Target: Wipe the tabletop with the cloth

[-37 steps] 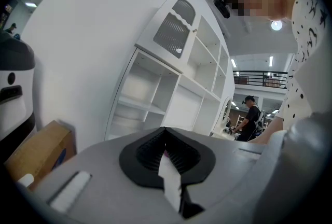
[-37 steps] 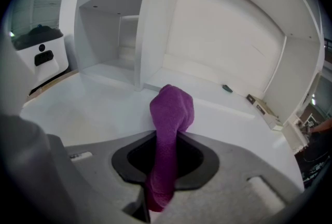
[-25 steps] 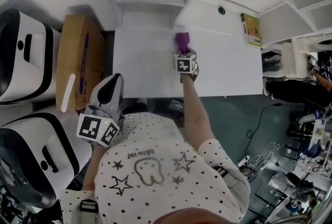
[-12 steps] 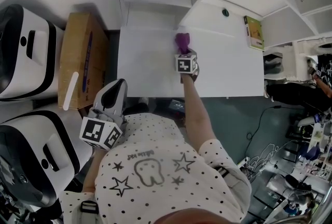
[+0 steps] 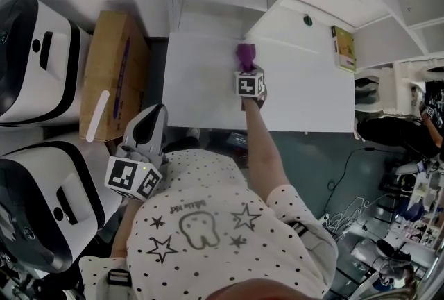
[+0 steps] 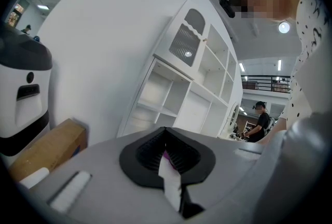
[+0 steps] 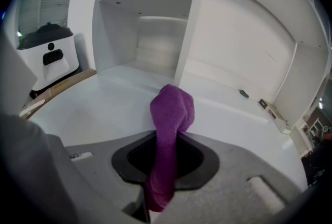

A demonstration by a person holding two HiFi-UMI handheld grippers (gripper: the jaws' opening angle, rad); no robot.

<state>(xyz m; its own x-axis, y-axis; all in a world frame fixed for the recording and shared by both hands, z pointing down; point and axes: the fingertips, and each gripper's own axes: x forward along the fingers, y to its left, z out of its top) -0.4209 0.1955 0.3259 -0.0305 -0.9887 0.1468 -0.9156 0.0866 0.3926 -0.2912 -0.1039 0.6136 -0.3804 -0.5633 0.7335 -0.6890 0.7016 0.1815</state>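
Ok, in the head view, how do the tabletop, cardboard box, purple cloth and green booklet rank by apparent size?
1. tabletop
2. cardboard box
3. green booklet
4. purple cloth, smallest as seen. The right gripper covers part of it, so its place against the booklet is unsure.

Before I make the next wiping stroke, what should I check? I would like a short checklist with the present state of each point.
1. Grip: cloth clamped in right tongs: ok.
2. Contact: cloth pressed on tabletop: cannot tell.
3. Spare hand: left tongs shut, held off the tabletop: ok.
4. Room ahead: shelf divider stands close behind the cloth: not ok.
5. Path to the left: bare tabletop: ok.
6. Path to the right: dark thing and green box lie there: not ok.
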